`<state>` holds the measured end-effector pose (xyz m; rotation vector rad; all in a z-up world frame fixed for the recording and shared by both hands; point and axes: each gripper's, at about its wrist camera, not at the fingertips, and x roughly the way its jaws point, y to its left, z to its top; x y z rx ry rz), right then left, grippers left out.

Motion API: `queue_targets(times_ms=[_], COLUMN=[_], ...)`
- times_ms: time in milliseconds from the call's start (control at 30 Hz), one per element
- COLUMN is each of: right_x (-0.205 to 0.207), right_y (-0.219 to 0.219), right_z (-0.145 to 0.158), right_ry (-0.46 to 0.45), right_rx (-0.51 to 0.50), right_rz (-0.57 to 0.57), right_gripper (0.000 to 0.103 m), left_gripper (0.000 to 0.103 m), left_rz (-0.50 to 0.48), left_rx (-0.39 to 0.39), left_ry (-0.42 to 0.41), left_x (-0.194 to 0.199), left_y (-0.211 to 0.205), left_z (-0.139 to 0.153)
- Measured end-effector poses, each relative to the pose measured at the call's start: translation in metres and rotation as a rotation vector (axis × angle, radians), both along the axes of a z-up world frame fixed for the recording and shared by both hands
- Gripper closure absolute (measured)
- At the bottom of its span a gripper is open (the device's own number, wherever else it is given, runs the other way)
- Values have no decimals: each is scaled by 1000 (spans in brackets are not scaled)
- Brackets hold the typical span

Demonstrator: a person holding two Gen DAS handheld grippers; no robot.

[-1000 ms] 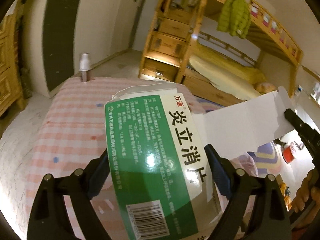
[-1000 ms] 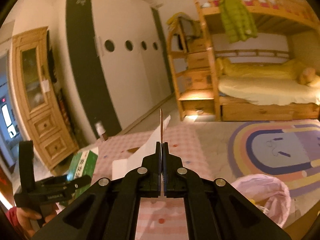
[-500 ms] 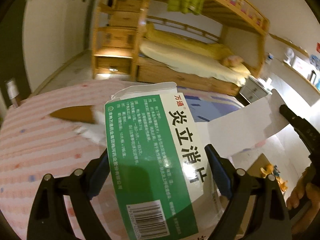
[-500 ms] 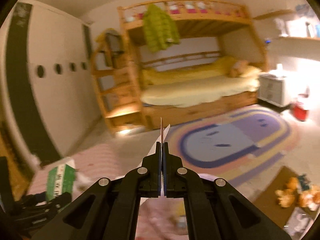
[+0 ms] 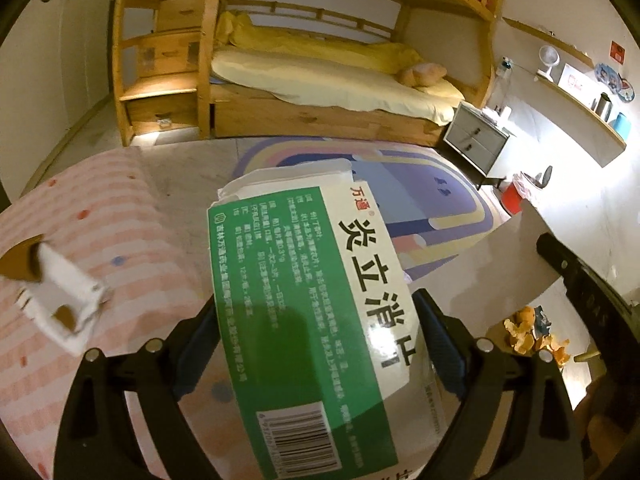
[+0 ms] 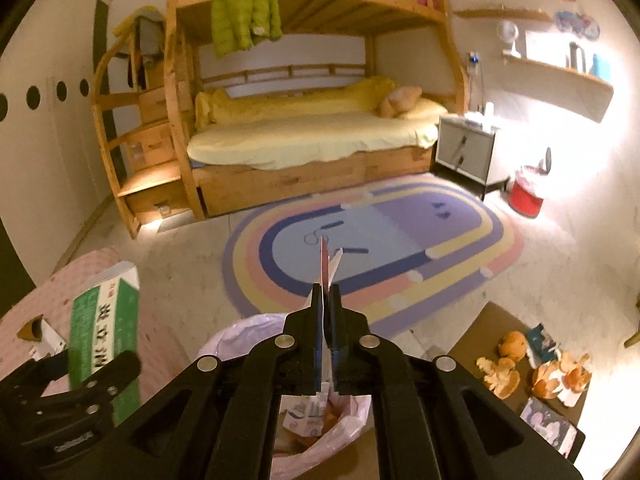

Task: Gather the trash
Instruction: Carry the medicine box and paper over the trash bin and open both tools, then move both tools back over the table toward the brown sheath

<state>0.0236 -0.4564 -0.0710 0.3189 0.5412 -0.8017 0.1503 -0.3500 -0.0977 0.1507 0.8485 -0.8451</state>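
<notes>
Two handheld grippers carry trash across a bedroom with a wooden bunk bed (image 6: 304, 128). The left gripper (image 5: 316, 340) clamps a green-and-white medicine carton (image 5: 316, 300) between its blue-padded fingers (image 5: 444, 344); the carton's face bears large Chinese characters reading 炎立消片, a small red brand mark 万通 near its torn-open top, columns of fine print too small to read, and a barcode at the lower end. The right gripper (image 6: 327, 308) has its jaws nearly together around a thin white sheet of card (image 6: 329, 268), seen edge-on in its own camera and as a broad white flap (image 5: 504, 272) in the left camera; a narrow gap shows beside the sheet, the jaws having just begun to ease apart. Directly below that gripper sits a bin lined with a pink bag (image 6: 320, 432), paper scraps already inside.

A second ago both cameras faced the white wardrobe and the pink checked tablecloth (image 5: 100, 240); now they have swung toward the striped oval rug (image 6: 372, 248), a grey nightstand (image 6: 466, 152) and a red bin (image 6: 528, 196). Orange peels (image 6: 536, 372) on a brown surface have come into view at right, and another torn white-and-brown carton (image 5: 56, 304) lies on the tablecloth at left.
</notes>
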Motion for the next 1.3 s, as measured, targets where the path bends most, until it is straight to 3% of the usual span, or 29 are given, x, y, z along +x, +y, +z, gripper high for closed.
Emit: queue_targets(times_ms=[33, 133, 300, 500, 833, 1067, 1300], right_x=[1, 0, -3, -4, 19, 59, 107], right_y=[-4, -6, -5, 9, 66, 115, 161], right_z=[-2, -7, -1, 5, 24, 22, 10], right_ry=[-7, -34, -68, -91, -145, -95, -16], right_rx=[20, 67, 74, 66, 23, 47, 100], right_rz=[9, 26, 21, 60, 281, 475, 644], right_gripper=[94, 51, 51, 51, 51, 51, 49], left_gripper=[12, 8, 7, 7, 7, 7, 7], left_rz=[-5, -10, 27, 111, 227, 366, 543], left_rx=[-3, -19, -53, -57, -65, 62, 144], left_ry=[11, 35, 54, -8, -91, -162, -129], left_x=[2, 7, 13, 12, 1, 9, 37], left_y=[-4, -9, 4, 40, 121, 189, 276], left_z=[-1, -3, 1, 17, 46, 46, 38])
